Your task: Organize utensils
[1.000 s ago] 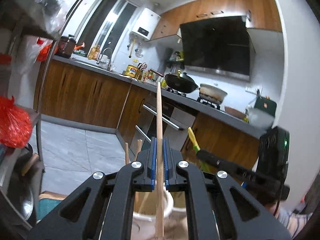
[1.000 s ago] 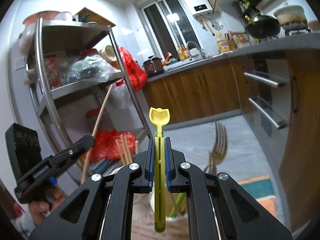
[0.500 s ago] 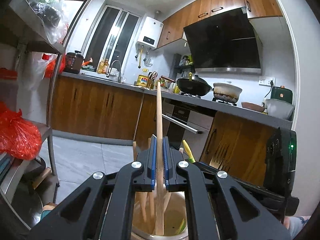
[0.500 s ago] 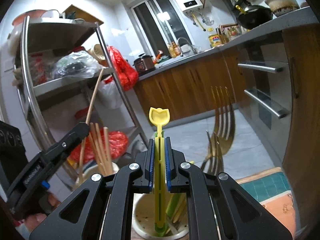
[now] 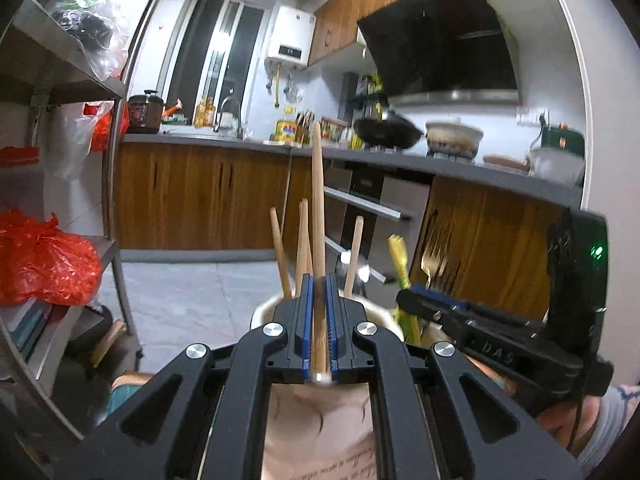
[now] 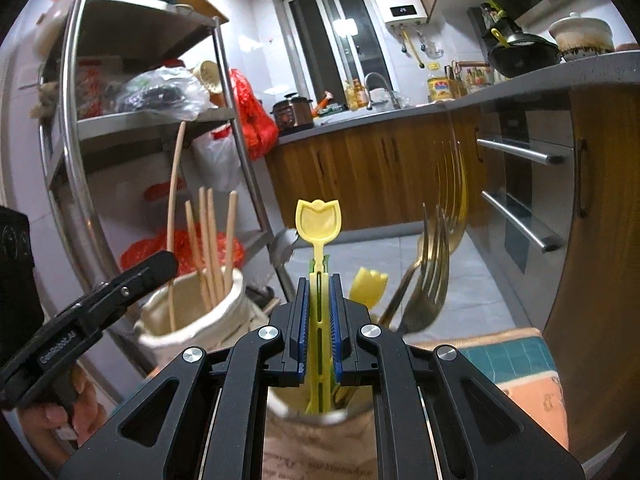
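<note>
My left gripper (image 5: 319, 292) is shut on a long wooden chopstick (image 5: 317, 200) that stands upright over a cream holder (image 5: 262, 312). Several other chopsticks (image 5: 303, 236) lean in that holder. My right gripper (image 6: 319, 292) is shut on a yellow plastic spoon (image 6: 318, 220) with a tulip-shaped head. Its lower end reaches into a second holder (image 6: 288, 406), where metal forks (image 6: 434, 272) and another yellow spoon (image 6: 368, 284) stand. In the right wrist view the left gripper (image 6: 162, 264) holds its chopstick (image 6: 176, 200) in the chopstick holder (image 6: 192, 320).
A steel shelf rack (image 6: 72, 120) with red bags (image 5: 40, 264) stands on the left. Wooden cabinets (image 5: 200, 196) and oven handles (image 6: 520, 152) line the far side under a counter with a wok (image 5: 386, 130). A teal and orange mat (image 6: 516, 364) lies on the tiled floor.
Both grippers have sunk toward the holders with their utensils still held. The chopstick's and the spoon's lower ends now sit inside the holders, and the left gripper has rolled a little.
</note>
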A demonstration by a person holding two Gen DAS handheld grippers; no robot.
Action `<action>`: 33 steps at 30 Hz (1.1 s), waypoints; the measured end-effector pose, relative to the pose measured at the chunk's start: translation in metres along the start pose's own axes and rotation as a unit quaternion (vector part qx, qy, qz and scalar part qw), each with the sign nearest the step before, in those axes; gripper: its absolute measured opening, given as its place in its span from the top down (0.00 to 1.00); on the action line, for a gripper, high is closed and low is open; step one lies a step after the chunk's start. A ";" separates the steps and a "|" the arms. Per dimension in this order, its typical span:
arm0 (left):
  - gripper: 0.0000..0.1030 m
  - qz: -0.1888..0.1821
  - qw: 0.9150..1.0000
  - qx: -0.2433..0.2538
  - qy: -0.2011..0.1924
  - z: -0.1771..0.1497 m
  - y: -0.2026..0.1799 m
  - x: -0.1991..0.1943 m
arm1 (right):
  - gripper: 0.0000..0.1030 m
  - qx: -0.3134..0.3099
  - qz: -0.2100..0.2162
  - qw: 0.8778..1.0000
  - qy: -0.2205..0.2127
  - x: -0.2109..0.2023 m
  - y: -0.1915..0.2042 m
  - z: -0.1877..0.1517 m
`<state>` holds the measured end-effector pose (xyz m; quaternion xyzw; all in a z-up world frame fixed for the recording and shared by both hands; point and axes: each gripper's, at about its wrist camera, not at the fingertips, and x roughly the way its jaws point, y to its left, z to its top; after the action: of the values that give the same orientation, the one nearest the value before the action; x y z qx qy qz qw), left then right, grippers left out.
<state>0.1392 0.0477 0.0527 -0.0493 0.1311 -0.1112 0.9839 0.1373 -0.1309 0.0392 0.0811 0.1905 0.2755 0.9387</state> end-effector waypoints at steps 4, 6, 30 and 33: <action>0.94 0.015 0.999 0.016 0.027 -0.004 -0.004 -0.001 | 0.90 -0.005 -0.006 1.000 0.020 -0.002 0.002 -0.006; 0.94 0.017 0.999 0.019 0.030 -0.005 -0.004 -0.002 | 0.90 -0.004 -0.009 0.999 0.033 0.001 0.002 -0.008; 0.93 0.034 0.997 0.034 0.053 -0.031 -0.012 -0.058 | 0.80 -0.078 -0.050 0.995 0.040 -0.076 0.018 -0.034; 0.93 0.036 0.997 0.026 0.066 -0.040 -0.010 -0.057 | 0.80 -0.090 -0.060 0.993 0.039 -0.083 0.016 -0.040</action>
<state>0.0722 0.0482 0.0297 -0.0121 0.1942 -0.0824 0.9774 0.0492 -0.1610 0.0321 -0.0261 0.2056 0.2379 0.9489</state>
